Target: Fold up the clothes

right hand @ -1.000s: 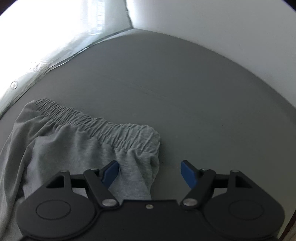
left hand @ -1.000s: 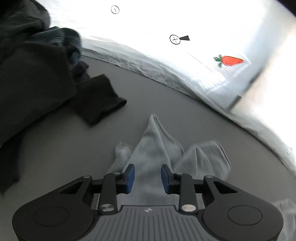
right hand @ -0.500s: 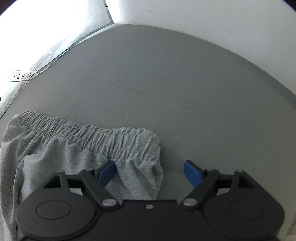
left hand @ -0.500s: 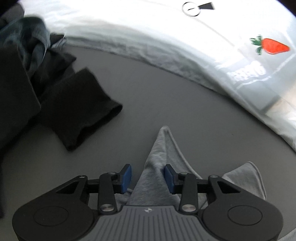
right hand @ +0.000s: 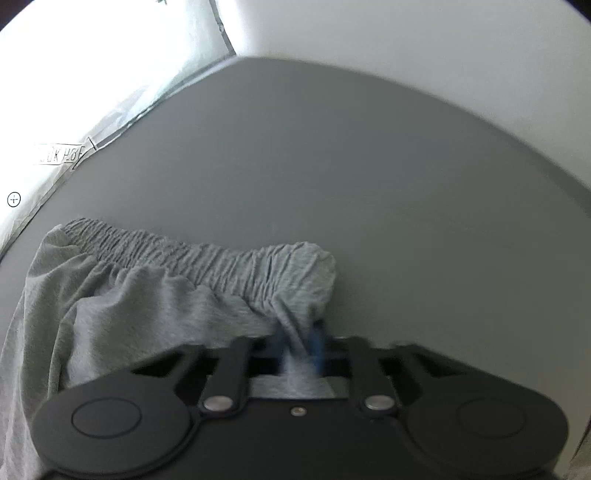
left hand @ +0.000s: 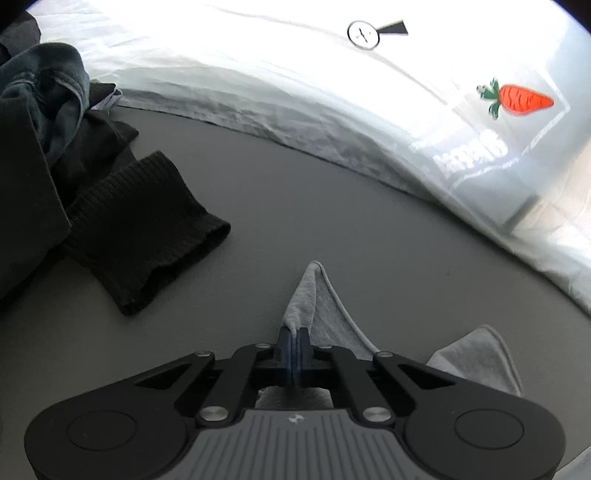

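Light grey shorts (right hand: 147, 295) lie on the grey bed surface (right hand: 369, 166). Their gathered elastic waistband (right hand: 207, 254) runs across the middle of the right wrist view. My right gripper (right hand: 297, 341) is shut on the waistband's right corner, with cloth bunched between the blue pads. In the left wrist view a pointed leg hem of the shorts (left hand: 314, 295) sticks up from my left gripper (left hand: 294, 343), which is shut on it. A second grey hem corner (left hand: 476, 358) lies to the right of that gripper.
A pile of dark clothes (left hand: 33, 184) with a black ribbed cuff (left hand: 144, 229) sits at the left. A white plastic sheet (left hand: 332, 85) with a carrot picture (left hand: 521, 99) borders the far side. A white wall (right hand: 406, 29) rises behind the bed.
Both grippers have shut on the grey shorts: the left on the pointed leg hem, the right on the waistband corner. The left gripper came forward and lower, toward the black cuff.
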`<state>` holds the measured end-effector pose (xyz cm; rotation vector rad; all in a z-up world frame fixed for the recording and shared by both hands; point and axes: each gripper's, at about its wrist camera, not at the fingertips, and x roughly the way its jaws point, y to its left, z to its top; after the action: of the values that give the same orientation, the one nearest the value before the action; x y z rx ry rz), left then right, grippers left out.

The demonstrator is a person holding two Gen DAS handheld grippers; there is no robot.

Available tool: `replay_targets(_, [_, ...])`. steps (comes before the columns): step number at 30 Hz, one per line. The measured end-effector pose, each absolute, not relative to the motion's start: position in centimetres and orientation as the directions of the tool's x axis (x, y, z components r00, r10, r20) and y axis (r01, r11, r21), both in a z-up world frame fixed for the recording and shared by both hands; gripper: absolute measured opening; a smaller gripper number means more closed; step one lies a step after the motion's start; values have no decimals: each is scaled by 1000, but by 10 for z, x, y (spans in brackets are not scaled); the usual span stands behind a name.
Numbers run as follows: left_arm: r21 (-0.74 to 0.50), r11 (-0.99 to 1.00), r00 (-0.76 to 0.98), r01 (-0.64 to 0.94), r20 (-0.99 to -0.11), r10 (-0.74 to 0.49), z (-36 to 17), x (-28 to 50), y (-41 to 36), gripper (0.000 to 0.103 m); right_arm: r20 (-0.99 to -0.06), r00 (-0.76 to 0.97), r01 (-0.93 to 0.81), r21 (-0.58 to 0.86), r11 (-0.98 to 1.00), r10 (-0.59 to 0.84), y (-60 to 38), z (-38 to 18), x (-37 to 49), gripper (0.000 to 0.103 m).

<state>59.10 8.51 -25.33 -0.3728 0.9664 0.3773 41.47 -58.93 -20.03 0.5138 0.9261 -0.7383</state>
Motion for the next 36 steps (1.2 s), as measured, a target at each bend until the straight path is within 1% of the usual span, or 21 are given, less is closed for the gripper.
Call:
replay_targets(2, [-153,862,533,-484,-832,152,-245,586,89,1,-828,432,754,114,646,-358,-588,-188,410,4])
replay_targets(5, [-182,833,565,-522,-806,177,-226,573,99,1,-778,499,765,187,617,-383,-595,-161,401,3])
replay_targets(8, [-213,807,599,-550,-774,204,-202,563,109,1,-721,578,740,267,618,-382,-602,-135,406,3])
replay_targets(12, [-283,782,657,-556,-725,205,-168,567,121,1,-642,686,644,316,697,-342,-611,-96,451,2])
replay_targets(15, [-300,784,702,-543,-675,228,-137,579,122,1,-564,768,563,369,739,-303,-616,-63,504,2])
replay_targets(19, [-334,788,774,-516,-577,262,-81,588,119,1,-426,857,478,441,760,-291,-627,1,554,2])
replay_targets(22, [-401,774,833,-489,-478,279,-32,578,123,1,-300,907,409,470,783,-294,-638,54,569,2])
replay_targets(26, [-472,766,895,-435,-316,314,29,536,126,1,-128,928,369,444,817,-349,-646,116,546,2])
replay_targets(28, [-496,767,913,-407,-245,326,49,508,127,1,-70,923,369,443,817,-379,-653,132,525,2])
replay_targets(30, [-507,770,921,-388,-200,334,61,481,126,1,-50,915,376,462,804,-399,-662,136,500,2])
replay_targets(32, [-500,772,919,-392,-188,345,62,453,124,1,-68,910,389,475,789,-408,-672,128,479,2])
replay_targets(34, [-484,772,912,-411,-211,353,48,428,121,1,-115,900,424,458,782,-420,-675,107,460,2])
replay_targets(36, [-460,769,895,-444,-262,361,22,408,122,1,-179,881,471,418,777,-438,-679,78,442,2])
